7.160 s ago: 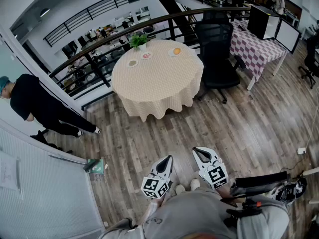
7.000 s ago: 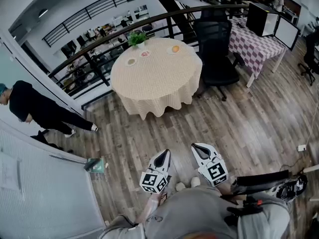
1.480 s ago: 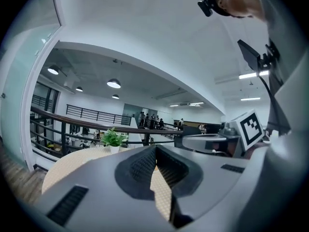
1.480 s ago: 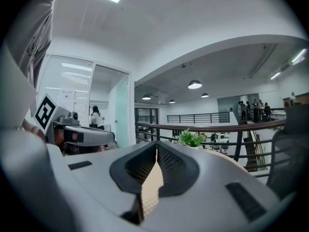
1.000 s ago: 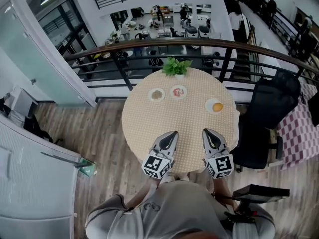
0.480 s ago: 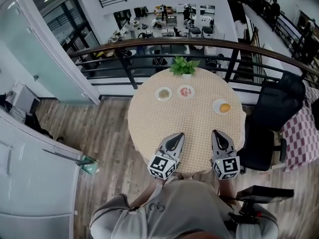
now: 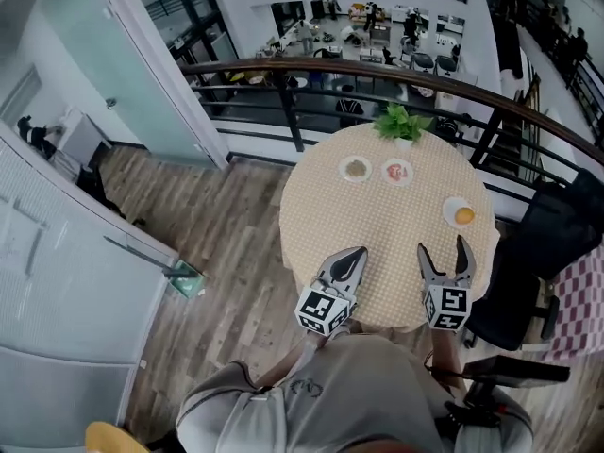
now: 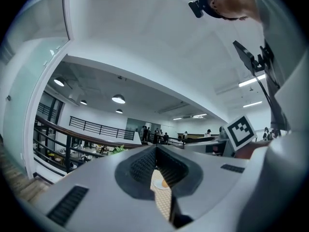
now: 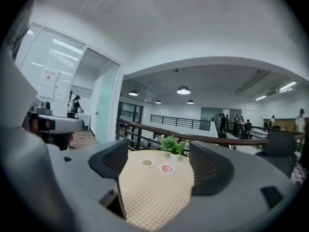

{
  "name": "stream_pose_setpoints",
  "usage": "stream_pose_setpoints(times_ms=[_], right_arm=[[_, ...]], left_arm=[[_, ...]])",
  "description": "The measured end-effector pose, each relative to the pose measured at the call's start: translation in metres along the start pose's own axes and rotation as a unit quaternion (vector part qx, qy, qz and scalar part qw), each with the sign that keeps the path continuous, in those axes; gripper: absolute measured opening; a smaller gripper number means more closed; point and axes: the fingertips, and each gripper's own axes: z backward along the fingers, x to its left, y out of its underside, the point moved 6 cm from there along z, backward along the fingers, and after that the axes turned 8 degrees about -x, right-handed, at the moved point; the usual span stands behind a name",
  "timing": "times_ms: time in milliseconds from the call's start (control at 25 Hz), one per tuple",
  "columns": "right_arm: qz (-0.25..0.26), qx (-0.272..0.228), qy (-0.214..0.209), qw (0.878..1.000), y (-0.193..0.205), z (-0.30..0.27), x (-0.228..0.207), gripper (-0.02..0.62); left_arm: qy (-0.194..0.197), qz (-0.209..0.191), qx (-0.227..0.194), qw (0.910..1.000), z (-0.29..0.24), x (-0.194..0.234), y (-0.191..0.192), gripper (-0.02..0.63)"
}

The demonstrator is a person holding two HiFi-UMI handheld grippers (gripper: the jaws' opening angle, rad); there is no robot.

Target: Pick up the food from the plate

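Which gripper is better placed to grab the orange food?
Probably right: the right gripper is nearer the orange food, and its jaws have just been opening with nothing between them. The left gripper is shut.

A round counter (image 7: 382, 220) draped in beige checked cloth stands on a wood-plank floor (image 7: 236, 243) beside a curved dark railing (image 7: 283, 68) overlooking a lower hall, with a glass partition (image 7: 113, 55) at left and a black office chair (image 7: 547, 243) at right.

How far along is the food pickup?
Done: only the approach; the person stands at the table. In hand: the right gripper has just opened, nothing between its jaws; the left gripper is shut, empty. Left: the grasp; the orange food lies on its plate.
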Motion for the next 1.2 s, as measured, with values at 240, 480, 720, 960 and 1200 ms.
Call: stream_pose_setpoints(times_ms=[240, 480, 720, 960, 1200], right_arm=[[-0.004, 0.006, -0.024, 1.000, 0.002, -0.019, 0.014, 0.377], [0.019, 0.014, -0.048, 0.999, 0.005, -0.036, 0.018, 0.377], [0.073, 0.055, -0.058, 0.994, 0.016, -0.044, -0.008, 0.377], [0.173, 0.111, -0.091, 0.974, 0.038, -0.057, -0.035, 0.377], [0.331, 0.182, -0.151, 0.913, 0.090, -0.090, -0.078, 0.377]], left_arm=[[-0.029, -0.010, 0.000, 0.9995, 0.020, 0.014, -0.005, 0.011], [-0.063, -0.003, -0.003, 0.9980, 0.032, 0.027, -0.002, 0.011], [-0.058, -0.001, 0.015, 0.9982, 0.024, 0.024, 0.006, 0.011], [-0.057, -0.001, 0.031, 0.9979, 0.015, 0.026, 0.010, 0.011], [-0.064, -0.007, 0.039, 0.9972, 0.010, 0.032, 0.009, 0.011]])
